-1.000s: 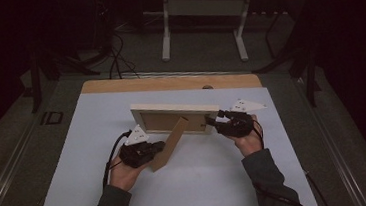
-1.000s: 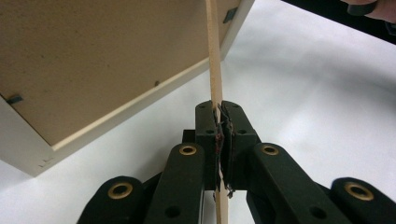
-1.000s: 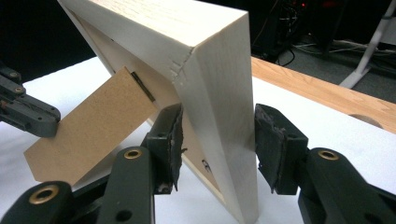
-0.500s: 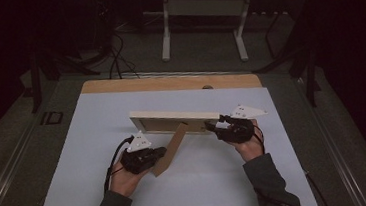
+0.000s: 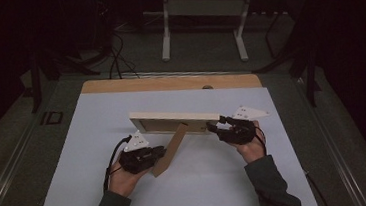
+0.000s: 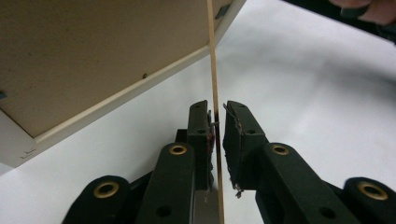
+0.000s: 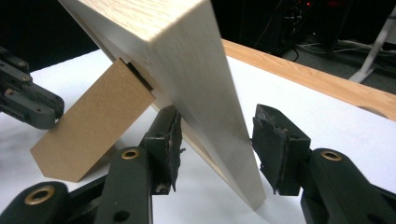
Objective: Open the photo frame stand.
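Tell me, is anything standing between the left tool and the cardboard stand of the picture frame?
Nothing visible does. The cardboard stand already sits edge-on between the jaws of the left tool, which have just been opening, with small gaps at both pads. The picture frame stands behind.

The table (image 5: pixel 104 200) is viewed from above, looking forward; the picture frame (image 5: pixel 172 118) is shared, caught close by both gripper views.

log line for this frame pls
left gripper: jaws just opening, stand flap between, gap at right pad | right gripper: straddles picture frame end, grip unclear | frame upright on table
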### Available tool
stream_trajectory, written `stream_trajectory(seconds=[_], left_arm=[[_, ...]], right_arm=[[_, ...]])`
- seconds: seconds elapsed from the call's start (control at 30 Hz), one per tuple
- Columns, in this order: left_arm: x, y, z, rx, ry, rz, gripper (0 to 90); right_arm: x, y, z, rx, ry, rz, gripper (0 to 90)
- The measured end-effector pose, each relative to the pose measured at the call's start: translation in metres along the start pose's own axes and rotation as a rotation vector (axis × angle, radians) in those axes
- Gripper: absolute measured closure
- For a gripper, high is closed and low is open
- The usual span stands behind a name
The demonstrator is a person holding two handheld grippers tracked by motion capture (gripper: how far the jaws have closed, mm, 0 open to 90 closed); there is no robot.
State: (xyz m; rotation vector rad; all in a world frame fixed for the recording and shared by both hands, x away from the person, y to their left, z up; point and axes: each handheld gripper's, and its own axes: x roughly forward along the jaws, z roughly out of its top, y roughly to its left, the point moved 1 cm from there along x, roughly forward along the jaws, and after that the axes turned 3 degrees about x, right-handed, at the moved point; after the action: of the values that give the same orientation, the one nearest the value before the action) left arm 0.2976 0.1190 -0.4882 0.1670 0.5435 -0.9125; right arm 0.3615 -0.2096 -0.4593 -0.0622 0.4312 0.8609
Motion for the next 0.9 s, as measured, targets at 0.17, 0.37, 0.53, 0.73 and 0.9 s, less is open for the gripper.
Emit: stream_trajectory(seconds=[0.17, 0.37, 0.53, 0.73, 0.9], left_arm=[[-0.006, 0.004, 0.0, -0.023, -0.028, -0.003, 79.3], [-0.011, 0.009, -0.001, -0.04, -0.046, 0.022, 78.5], [-0.019, 0.019, -0.001, -0.078, -0.07, 0.073, 78.6], [-0.027, 0.032, -0.001, -0.116, -0.091, 0.131, 80.1], [-0.031, 0.038, 0.002, -0.125, -0.102, 0.151, 81.8]], right_arm=[[-0.003, -0.001, -0.004, 0.001, 0.009, 0.0, 51.6], [-0.006, -0.003, -0.009, 0.008, 0.013, -0.003, 51.3], [-0.009, -0.005, -0.014, 0.008, 0.023, -0.005, 51.6], [-0.014, -0.012, -0.021, 0.017, 0.037, -0.006, 57.1], [-0.014, -0.012, -0.024, 0.012, 0.056, 0.016, 67.3]])
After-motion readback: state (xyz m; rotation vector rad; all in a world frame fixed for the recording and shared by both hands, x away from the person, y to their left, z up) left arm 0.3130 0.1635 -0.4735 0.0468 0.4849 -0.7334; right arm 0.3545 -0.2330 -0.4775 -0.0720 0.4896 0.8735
